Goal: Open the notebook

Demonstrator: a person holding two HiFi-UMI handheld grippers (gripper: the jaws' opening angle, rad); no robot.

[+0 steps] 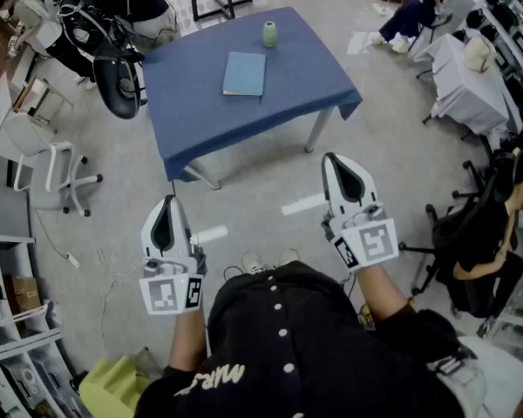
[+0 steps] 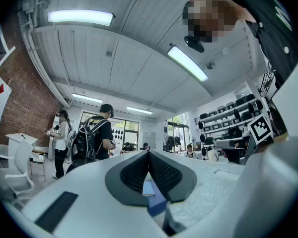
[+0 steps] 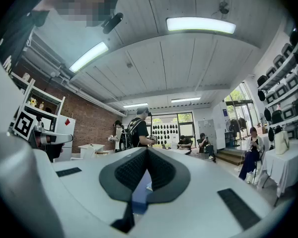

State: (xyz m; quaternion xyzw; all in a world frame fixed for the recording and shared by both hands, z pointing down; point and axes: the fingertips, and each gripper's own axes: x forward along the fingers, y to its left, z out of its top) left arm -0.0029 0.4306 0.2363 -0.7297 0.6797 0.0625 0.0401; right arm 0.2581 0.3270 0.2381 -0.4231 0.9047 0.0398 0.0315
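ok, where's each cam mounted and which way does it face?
Head view: on the head, steeply down at table, notebook; shows torso, left tongs, right tongs, both shut.
Left gripper view: on left tongs, looks along them toward table; right tongs' cube at right.
Right gripper view: on right tongs, toward table; left cube at left.
Shared: table in all three.

Ahead of me: floor [image 1: 270, 177] open up to the desk [image 1: 200, 124].
Desk top: free round the notebook [image 1: 244, 74]; green cup [image 1: 269, 34] stands behind it.
Desk's left: black chair [image 1: 118, 84] just beside, narrowing my approach.
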